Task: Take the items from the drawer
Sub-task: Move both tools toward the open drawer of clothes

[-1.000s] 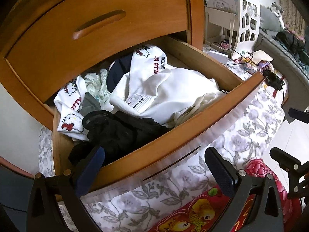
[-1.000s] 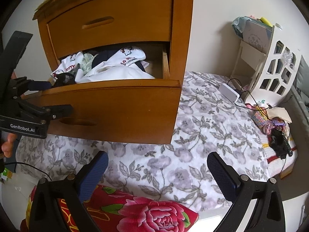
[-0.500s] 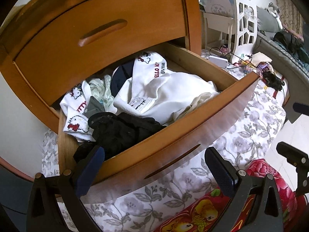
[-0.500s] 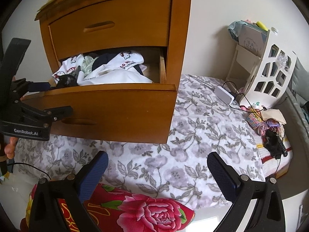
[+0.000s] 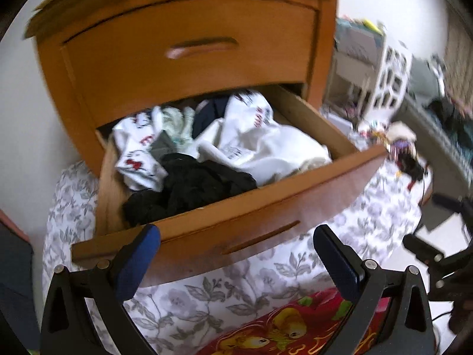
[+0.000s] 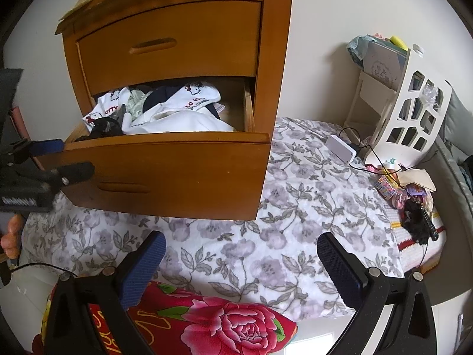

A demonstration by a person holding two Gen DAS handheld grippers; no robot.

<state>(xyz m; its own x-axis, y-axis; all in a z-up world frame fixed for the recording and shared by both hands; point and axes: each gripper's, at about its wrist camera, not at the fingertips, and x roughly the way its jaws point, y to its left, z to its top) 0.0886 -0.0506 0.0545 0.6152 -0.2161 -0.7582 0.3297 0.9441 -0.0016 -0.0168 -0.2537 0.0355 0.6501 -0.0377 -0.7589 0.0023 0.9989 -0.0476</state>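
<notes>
Both my hand-held grippers, left (image 5: 236,254) and right (image 6: 241,261), gape empty. The black garment (image 5: 189,186) in the drawer (image 5: 236,222) looks soft and light; I'd pinch a raised fold.

Left wrist view: looks down and forward from close in front of the open drawer (image 5: 224,207), into its contents. Right wrist view: set further back and to the right, facing the drawer (image 6: 177,171) front. Both views share the drawer and the floral bed cover (image 5: 183,301) (image 6: 295,207).
</notes>
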